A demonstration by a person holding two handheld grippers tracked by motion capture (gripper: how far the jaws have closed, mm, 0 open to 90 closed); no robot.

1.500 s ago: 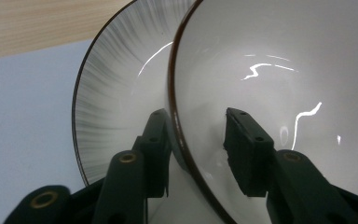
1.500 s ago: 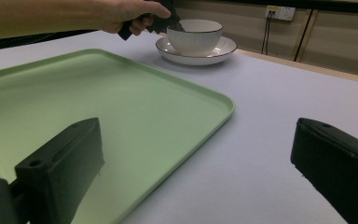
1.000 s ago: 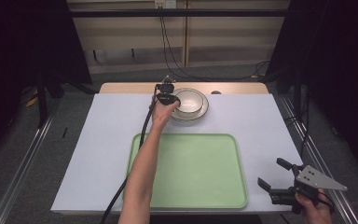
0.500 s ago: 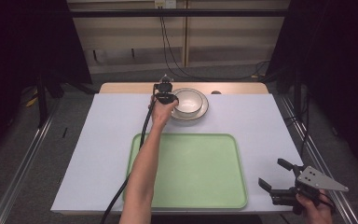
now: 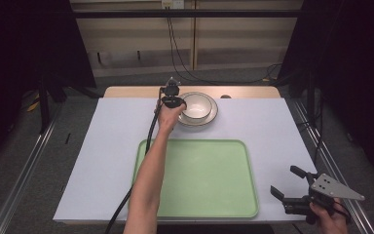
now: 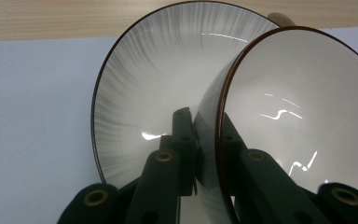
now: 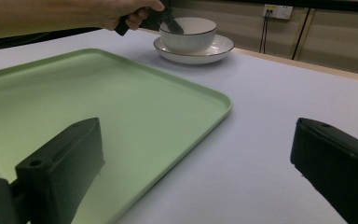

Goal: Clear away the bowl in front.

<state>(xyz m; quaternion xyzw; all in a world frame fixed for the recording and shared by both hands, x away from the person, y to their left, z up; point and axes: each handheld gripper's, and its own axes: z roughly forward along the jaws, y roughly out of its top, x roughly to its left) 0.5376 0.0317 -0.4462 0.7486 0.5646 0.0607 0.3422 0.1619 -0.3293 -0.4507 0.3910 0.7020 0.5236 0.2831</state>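
2 grippers have kept their places: left gripper (image 5: 174, 100) jaws stay pinched on the bowl's (image 5: 198, 105) rim, on its plate (image 5: 213, 115) near the tabletop's far edge; right gripper (image 5: 291, 187) jaws spread.

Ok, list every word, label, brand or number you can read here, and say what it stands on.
None can be read: the bowl, plate, green tray, white table cover and both grippers bear no text.
The wall socket is too small to tell.
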